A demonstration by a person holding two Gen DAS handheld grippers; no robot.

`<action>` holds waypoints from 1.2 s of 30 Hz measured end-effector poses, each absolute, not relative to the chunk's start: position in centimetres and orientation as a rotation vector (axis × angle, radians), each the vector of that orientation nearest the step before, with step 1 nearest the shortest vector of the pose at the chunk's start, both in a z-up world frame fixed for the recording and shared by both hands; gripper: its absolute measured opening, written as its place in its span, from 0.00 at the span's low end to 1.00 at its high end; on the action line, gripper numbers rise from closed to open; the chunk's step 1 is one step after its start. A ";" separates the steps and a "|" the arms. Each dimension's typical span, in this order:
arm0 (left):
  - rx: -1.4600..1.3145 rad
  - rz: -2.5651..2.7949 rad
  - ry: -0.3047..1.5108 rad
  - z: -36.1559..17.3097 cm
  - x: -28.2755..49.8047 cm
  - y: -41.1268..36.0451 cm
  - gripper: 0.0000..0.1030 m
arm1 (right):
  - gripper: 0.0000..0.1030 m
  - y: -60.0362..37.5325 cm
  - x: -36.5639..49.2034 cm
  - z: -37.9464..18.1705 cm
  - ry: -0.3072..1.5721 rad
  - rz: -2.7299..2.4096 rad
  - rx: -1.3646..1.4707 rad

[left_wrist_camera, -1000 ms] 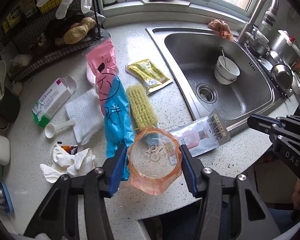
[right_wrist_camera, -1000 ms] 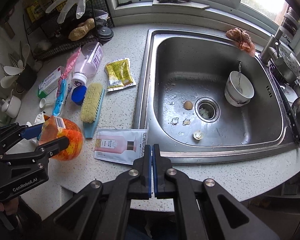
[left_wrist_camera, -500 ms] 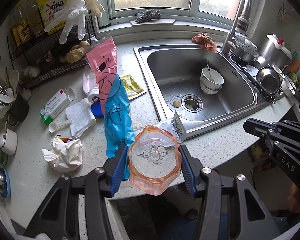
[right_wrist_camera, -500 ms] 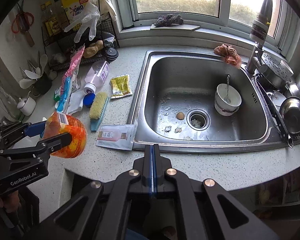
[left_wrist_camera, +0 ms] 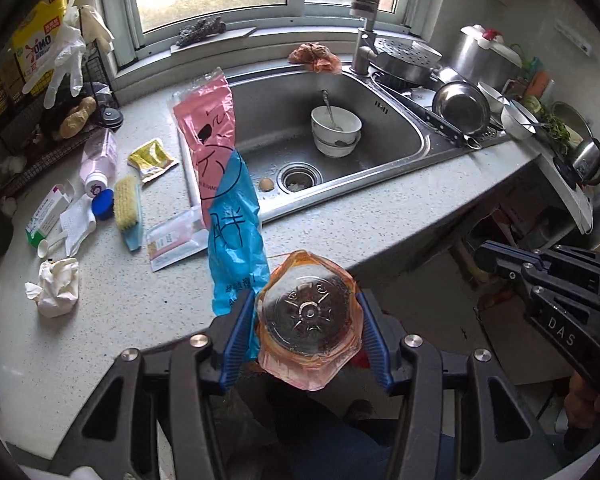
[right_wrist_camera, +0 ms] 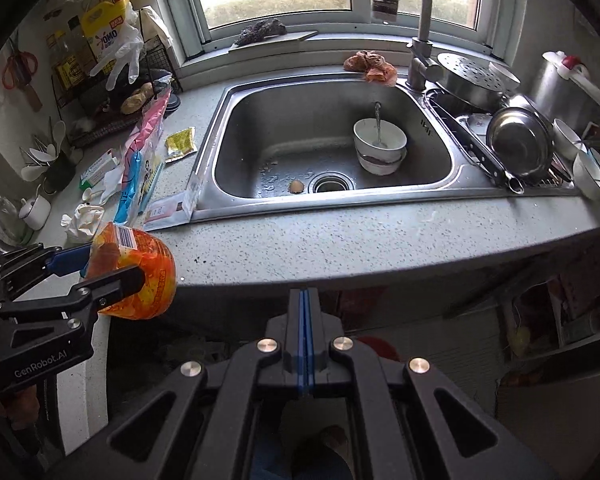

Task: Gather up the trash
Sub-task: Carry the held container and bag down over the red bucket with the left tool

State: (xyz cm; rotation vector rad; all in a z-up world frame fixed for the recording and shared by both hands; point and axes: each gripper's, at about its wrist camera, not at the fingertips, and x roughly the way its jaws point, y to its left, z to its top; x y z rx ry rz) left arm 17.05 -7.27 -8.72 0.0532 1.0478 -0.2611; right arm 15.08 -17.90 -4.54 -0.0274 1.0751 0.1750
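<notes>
The left gripper [left_wrist_camera: 306, 338] pinches an orange plastic bottle [left_wrist_camera: 307, 330] together with a pink-and-blue plastic bag [left_wrist_camera: 228, 204], both held off the front edge of the counter [left_wrist_camera: 140, 312], in front of the sink [left_wrist_camera: 384, 152]. The right gripper [right_wrist_camera: 304, 346] is pressed together, empty.

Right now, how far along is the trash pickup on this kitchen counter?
Early, by the look of it. Nothing visibly binned; no bin shows. In hand: the left gripper is shut on an orange plastic bottle with a pink and blue bag alongside, held off the counter's edge. The right gripper is shut and empty. Left: crumpled tissue, yellow sachet, pink pouch.
</notes>
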 end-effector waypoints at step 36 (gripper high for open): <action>0.233 -0.712 1.387 -35.5 14.2 -28.4 0.48 | 0.01 -32.5 8.4 -27.1 1.335 -0.066 0.250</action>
